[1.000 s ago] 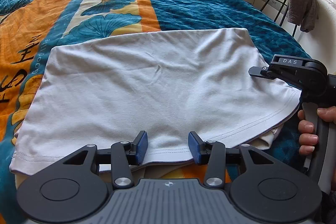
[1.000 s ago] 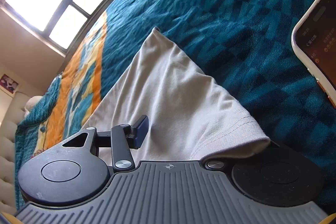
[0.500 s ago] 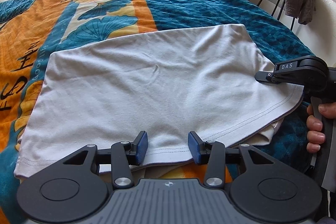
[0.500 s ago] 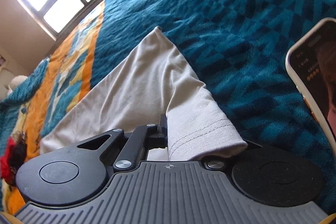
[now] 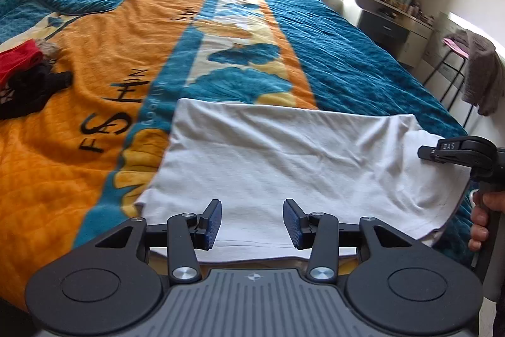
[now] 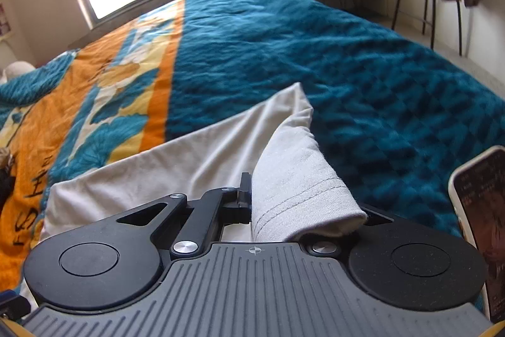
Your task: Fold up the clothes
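Observation:
A white T-shirt (image 5: 284, 160) lies folded flat on the bed near its front edge. My left gripper (image 5: 251, 220) is open and empty, its blue pads just above the shirt's near hem. My right gripper (image 6: 252, 201) is shut on the shirt's right sleeve (image 6: 300, 188), which drapes over its right finger and hides it. In the left wrist view the right gripper (image 5: 435, 152) shows at the shirt's right edge, holding the cloth slightly lifted.
The bed (image 5: 94, 147) has an orange and teal blanket. Red and black clothes (image 5: 25, 75) lie at its far left. A stool with a grey garment (image 5: 479, 75) and a dresser (image 5: 391, 30) stand at right. A phone (image 6: 479, 210) is mounted beside my right gripper.
My right gripper closed on the sleeve and lifted it, pulling it inward. The left gripper rose and tilted up, staying open over the hem.

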`<state>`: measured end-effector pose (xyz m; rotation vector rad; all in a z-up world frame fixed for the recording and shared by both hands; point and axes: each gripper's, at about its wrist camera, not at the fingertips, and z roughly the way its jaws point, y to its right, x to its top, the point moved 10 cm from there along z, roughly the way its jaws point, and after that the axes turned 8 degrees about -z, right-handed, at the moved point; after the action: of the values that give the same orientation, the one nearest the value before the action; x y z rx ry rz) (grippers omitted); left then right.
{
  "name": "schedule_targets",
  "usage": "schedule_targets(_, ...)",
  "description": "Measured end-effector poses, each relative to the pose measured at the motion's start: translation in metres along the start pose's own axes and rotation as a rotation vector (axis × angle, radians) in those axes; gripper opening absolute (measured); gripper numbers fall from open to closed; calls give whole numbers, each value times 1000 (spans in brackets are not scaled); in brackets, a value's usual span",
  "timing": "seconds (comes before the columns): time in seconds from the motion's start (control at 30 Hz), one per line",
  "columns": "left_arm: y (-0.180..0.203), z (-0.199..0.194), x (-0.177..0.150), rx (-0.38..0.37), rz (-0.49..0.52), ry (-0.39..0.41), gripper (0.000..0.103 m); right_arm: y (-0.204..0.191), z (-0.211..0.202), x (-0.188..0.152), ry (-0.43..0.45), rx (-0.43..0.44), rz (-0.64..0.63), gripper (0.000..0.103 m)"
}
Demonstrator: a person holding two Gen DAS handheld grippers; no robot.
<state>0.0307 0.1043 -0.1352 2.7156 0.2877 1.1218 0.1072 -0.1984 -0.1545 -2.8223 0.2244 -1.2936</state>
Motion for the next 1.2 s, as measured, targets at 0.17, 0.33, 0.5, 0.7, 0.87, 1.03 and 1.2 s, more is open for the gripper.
schedule_targets(0.17,-64,-17,12,82,-137,53,42,-103,-14,22,90,72,-236,3)
schedule_targets(0.33,-101,-26,15,118,-201,77,42,-220,-10,-14,28,214,-490,3)
schedule_targets(0.5,-110,-25,10,99,-215,64,42,-266,15,-72,-152,249,-623,3)
schedule_targets(0.7,-116,-16,6,73,-232,46,43,-248,20,-55,-227,345,-331,3)
schedule_targets(0.87,-120,-17,7,62,-242,50,43,-239,11,-19,-198,429,-89,3)
schedule_targets(1.03,-128,-20,7,77,-258,54,43,-256,1,-10,-171,466,-88,3)
schedule_targets(1.2,-136,-23,6,95,-270,54,43,-275,-4,-21,-170,468,-175,3)
